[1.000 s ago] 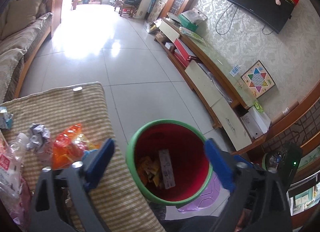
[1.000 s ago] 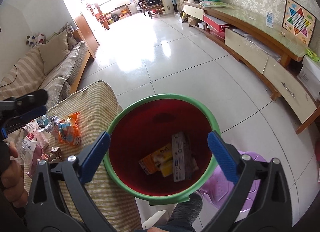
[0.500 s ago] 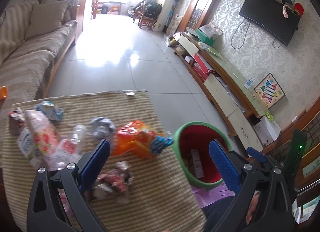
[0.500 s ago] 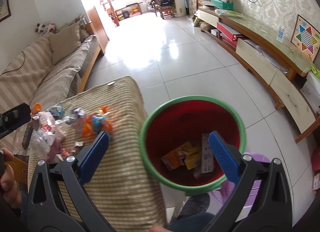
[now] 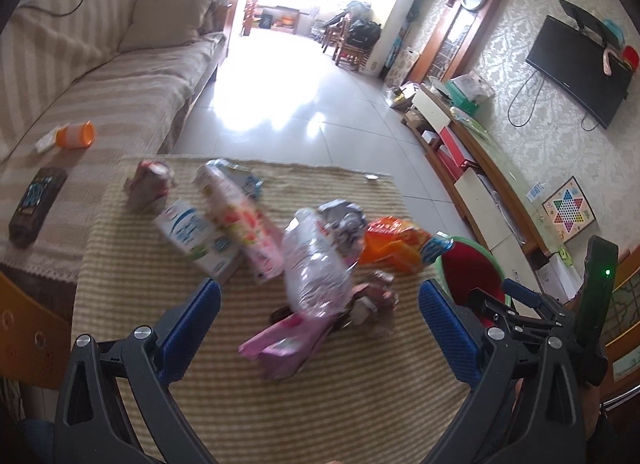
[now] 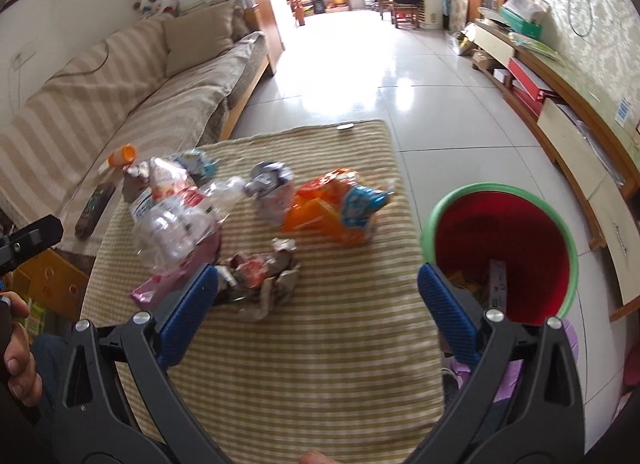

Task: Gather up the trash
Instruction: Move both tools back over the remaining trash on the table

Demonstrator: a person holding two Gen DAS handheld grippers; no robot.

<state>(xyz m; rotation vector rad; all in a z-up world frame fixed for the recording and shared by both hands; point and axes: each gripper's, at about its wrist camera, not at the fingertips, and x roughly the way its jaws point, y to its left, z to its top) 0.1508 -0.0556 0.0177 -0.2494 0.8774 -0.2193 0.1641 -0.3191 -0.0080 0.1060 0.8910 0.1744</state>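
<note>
Both grippers, left gripper [image 5: 319, 316] and right gripper [image 6: 318, 296], hang wide open and empty above the striped mat [image 6: 320, 364]. Trash [image 6: 256, 224] litters the mat's far half; the red bin [image 6: 500, 248] stands off its right edge.

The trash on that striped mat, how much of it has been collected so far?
A few flat packets already lie in the red bin. Nothing is in hand: the left gripper and right gripper both have their jaws open and empty. Still on the striped mat are the clear bottle, orange snack bag, crumpled wrappers and several more packets.
</note>
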